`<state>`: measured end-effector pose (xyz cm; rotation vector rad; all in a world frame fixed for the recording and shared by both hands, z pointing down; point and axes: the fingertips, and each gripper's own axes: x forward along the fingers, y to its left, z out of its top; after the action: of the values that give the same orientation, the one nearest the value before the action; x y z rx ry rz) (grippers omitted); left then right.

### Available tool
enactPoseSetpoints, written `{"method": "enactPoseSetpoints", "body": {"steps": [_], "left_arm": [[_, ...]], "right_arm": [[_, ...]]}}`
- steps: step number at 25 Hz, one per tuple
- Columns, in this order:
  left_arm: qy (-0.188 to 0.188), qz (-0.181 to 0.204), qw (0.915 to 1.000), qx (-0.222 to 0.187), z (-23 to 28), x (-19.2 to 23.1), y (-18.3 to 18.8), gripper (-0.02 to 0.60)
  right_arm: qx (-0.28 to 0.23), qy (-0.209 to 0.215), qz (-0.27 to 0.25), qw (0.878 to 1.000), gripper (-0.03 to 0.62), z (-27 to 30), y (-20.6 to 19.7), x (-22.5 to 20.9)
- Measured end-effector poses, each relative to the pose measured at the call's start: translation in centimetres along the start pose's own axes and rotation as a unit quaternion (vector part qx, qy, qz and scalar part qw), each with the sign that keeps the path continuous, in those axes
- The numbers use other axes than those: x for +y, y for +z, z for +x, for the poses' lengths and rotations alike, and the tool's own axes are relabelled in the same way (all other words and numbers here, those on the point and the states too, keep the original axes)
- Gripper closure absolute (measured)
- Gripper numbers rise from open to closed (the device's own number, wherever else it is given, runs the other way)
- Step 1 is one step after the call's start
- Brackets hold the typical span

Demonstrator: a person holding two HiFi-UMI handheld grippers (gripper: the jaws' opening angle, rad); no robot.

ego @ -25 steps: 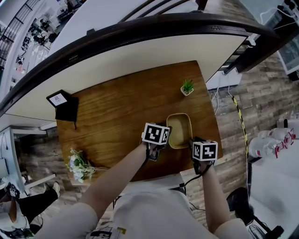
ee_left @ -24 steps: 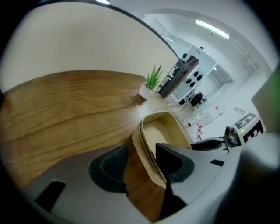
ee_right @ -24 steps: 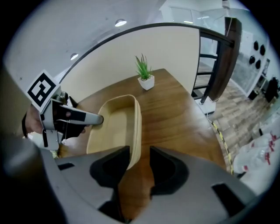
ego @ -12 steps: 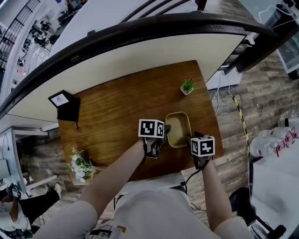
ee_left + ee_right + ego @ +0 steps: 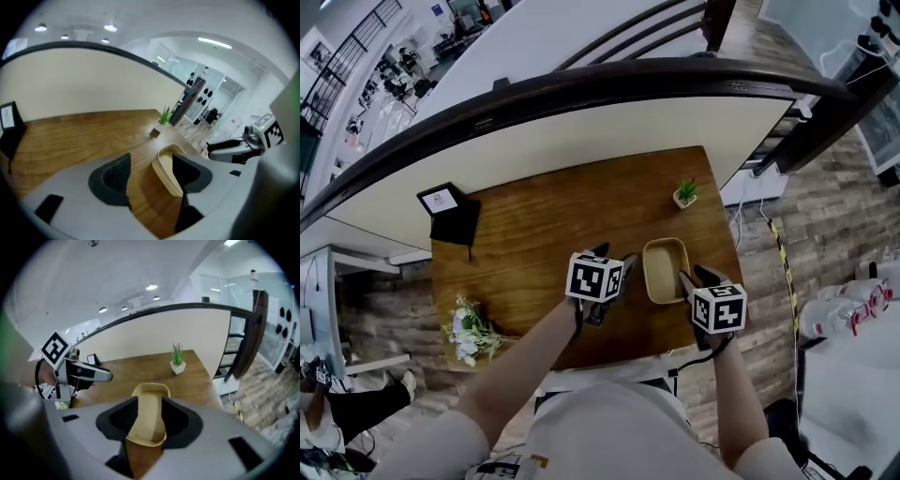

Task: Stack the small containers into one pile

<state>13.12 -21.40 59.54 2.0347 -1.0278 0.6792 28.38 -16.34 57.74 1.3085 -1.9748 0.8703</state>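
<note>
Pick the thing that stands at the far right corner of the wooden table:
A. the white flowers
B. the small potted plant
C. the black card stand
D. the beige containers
B: the small potted plant stands at the far right corner of the table, beyond the stacked containers.

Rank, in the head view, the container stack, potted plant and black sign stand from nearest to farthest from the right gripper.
1. Container stack, just left of the right gripper.
2. Potted plant, table's far right corner.
3. Black sign stand, far left corner.
</note>
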Motion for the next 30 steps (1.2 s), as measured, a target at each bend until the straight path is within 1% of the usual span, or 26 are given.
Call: {"method": "enactPoseSetpoints", "body": {"steps": [1,3,4,6,9,12,15,17,20,22,24,25,28,30], "left_arm": [[0.010,0.016,0.9997,-0.013,-1.2,0.2,0.6,0.303],[0.034,0.042,0.9977,-0.042,-3.7,0.8,1.8,0.362],[0.044,0.051,0.9961,-0.056,-5.0,1.1,2.4,0.375],[0.057,0.060,0.9930,-0.085,-7.7,1.2,3.6,0.376],[0.067,0.079,0.9864,-0.128,-12.0,0.7,5.4,0.376],[0.076,0.105,0.9757,-0.177,-16.4,0.0,7.2,0.387],[0.098,0.138,0.9584,-0.230,-20.7,-0.3,8.8,0.401],[0.104,0.146,0.9499,-0.256,-23.4,-0.4,9.4,0.407],[0.108,0.148,0.9414,-0.283,-27.2,-0.3,9.9,0.419],[0.119,0.170,0.9333,-0.294,-29.4,-0.2,9.9,0.433],[0.130,0.193,0.9246,-0.302,-31.5,-0.1,9.9,0.442],[0.132,0.197,0.9218,-0.307,-32.5,0.0,9.8,0.445],[0.140,0.192,0.9157,-0.324,-35.4,0.6,9.5,0.459],[0.150,0.190,0.9103,-0.336,-37.3,1.1,9.3,0.467]], "right_arm": [[-0.013,0.001,-0.006,1.000,0.435,-0.8,1.0,0.6],[-0.043,0.005,-0.015,0.999,0.443,-2.4,3.1,1.9],[-0.060,0.007,-0.016,0.998,0.444,-3.3,4.3,2.6],[-0.096,0.011,-0.018,0.995,0.449,-5.4,6.6,4.1],[-0.152,0.021,-0.028,0.988,0.485,-9.1,9.9,6.6],[-0.199,0.037,-0.057,0.978,0.510,-12.4,12.7,9.6],[-0.238,0.073,-0.091,0.964,0.511,-14.8,15.1,13.2],[-0.262,0.093,-0.108,0.954,0.513,-16.5,16.3,15.6],[-0.298,0.110,-0.130,0.939,0.534,-18.9,18.2,18.9],[-0.319,0.116,-0.144,0.930,0.561,-20.5,19.2,20.8],[-0.337,0.122,-0.153,0.921,0.571,-21.8,19.9,22.4],[-0.346,0.127,-0.156,0.917,0.572,-22.4,20.2,23.1],[-0.363,0.145,-0.161,0.906,0.576,-23.7,20.9,25.3],[-0.369,0.153,-0.163,0.902,0.580,-24.1,21.0,26.4]]}}
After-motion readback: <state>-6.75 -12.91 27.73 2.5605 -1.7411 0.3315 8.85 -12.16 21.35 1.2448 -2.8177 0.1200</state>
